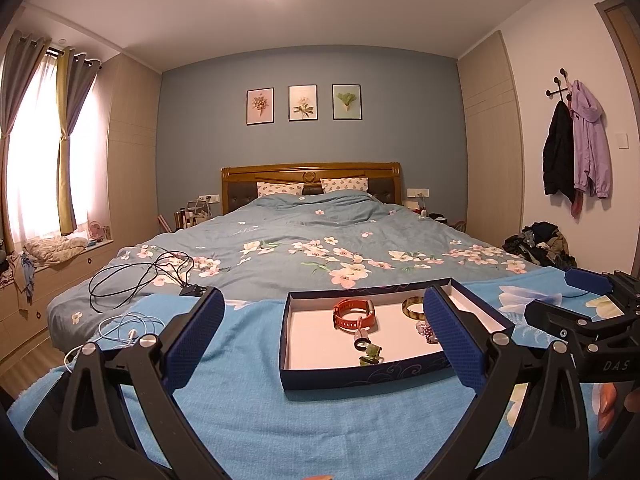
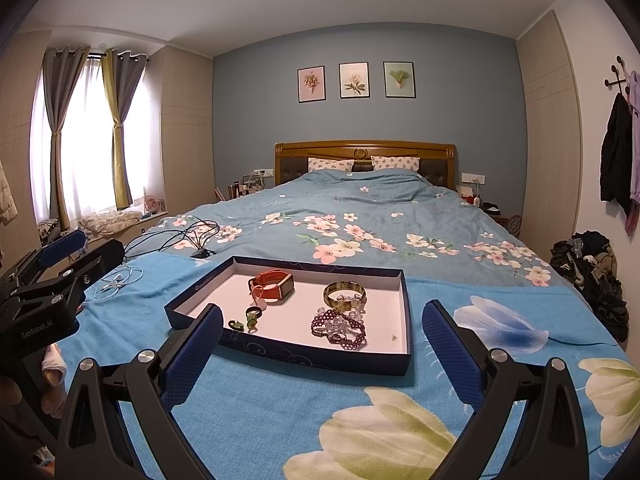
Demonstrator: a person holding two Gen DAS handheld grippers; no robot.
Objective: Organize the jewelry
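Both tongs stand wide open and hold nothing. Left gripper (image 1: 324, 334) hovers above the light-blue blanket (image 1: 248, 412), with bare blanket between its fingers and the near wall of the tray (image 1: 360, 376). Right gripper (image 2: 323, 350) hovers likewise; its left finger (image 2: 192, 356) overlaps the tray's near-left corner in its own view, and open floral blanket lies beyond its right finger.

Tray: shallow, dark blue, white floor, long axis running across both grippers, straight ahead of each.

Contents: orange watch (image 2: 272, 285) at the far side, on its edge, band looped; gold-green bangle (image 2: 345, 294) to its right, lying flat; purple bead bracelet (image 2: 340, 330) nearer, touching clear beads; small green pieces (image 2: 250, 320) near-left of centre.

Black cables (image 1: 140, 276) and white earphones (image 1: 128, 330) lie left of the tray, well apart from it.
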